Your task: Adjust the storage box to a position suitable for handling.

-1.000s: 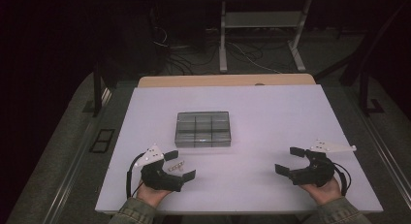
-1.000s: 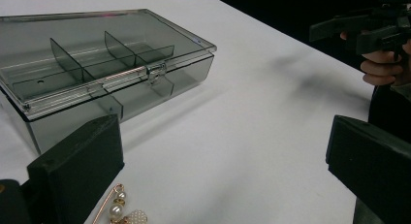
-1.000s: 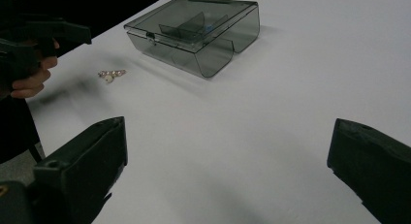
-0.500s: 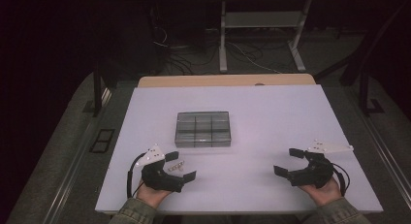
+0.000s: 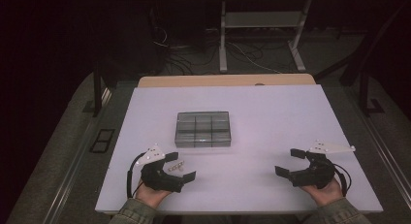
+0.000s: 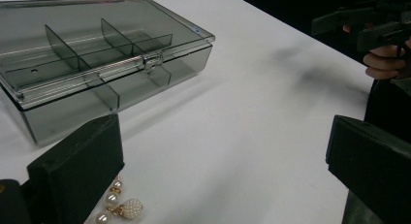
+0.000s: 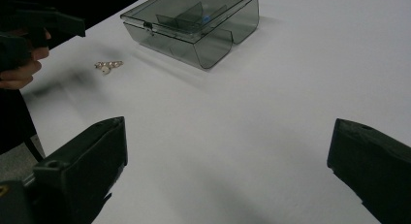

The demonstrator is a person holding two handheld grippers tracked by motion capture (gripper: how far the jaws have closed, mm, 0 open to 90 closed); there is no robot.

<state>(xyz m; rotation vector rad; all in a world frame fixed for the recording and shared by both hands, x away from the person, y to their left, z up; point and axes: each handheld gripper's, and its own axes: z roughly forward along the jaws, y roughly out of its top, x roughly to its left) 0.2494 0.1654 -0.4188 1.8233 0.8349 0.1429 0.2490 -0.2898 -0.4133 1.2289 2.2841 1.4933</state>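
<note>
I have the left tool (image 5: 180,168) spread wide and holding nothing, low over the white counter (image 5: 271,117) on the near side of the smoky plastic compartment box (image 5: 202,129). The pearl earring (image 6: 118,205) lies flat on the counter just beside that tool's left jaw, near the front of the box but apart from it; in the right gripper view I see the earring (image 7: 107,65) a little out from the latch side of the box (image 7: 194,25). The box lid is shut. My right tool (image 5: 291,163) is likewise released, empty, well off to the box's right.
</note>
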